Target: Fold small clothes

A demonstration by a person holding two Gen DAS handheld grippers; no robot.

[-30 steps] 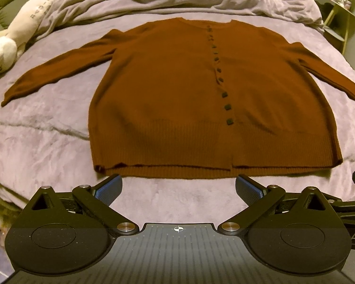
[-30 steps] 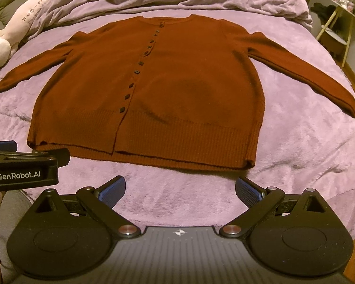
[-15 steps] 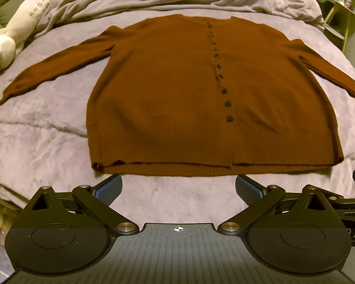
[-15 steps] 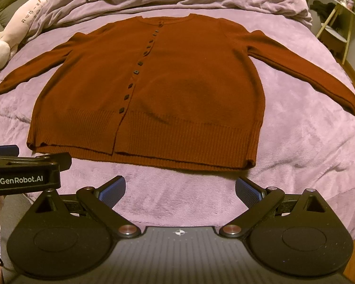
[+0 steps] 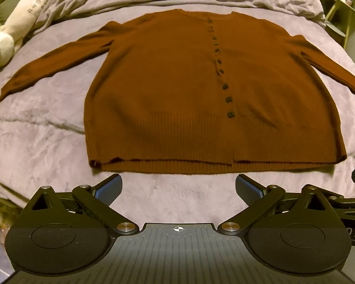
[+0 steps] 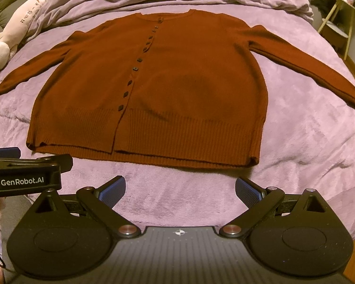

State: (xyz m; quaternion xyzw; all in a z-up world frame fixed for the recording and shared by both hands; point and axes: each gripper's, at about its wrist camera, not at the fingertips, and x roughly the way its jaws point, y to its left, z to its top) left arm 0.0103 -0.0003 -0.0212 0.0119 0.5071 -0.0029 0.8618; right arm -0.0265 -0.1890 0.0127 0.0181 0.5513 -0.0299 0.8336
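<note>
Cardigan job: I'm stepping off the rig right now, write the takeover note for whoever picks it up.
Left gripper: open, empty, hovering just short of the hem.
Right gripper: open, empty, also short of the hem, beside the left one.
Cardigan: lies flat, buttoned, front up on the purple blanket, both sleeves spread out to the sides, collar at the far end.
Plush toy sits at the far left, clear of the garment.
Done: garment laid out. No fold made yet.
Left: fold the sleeves in, then fold the body.
</note>
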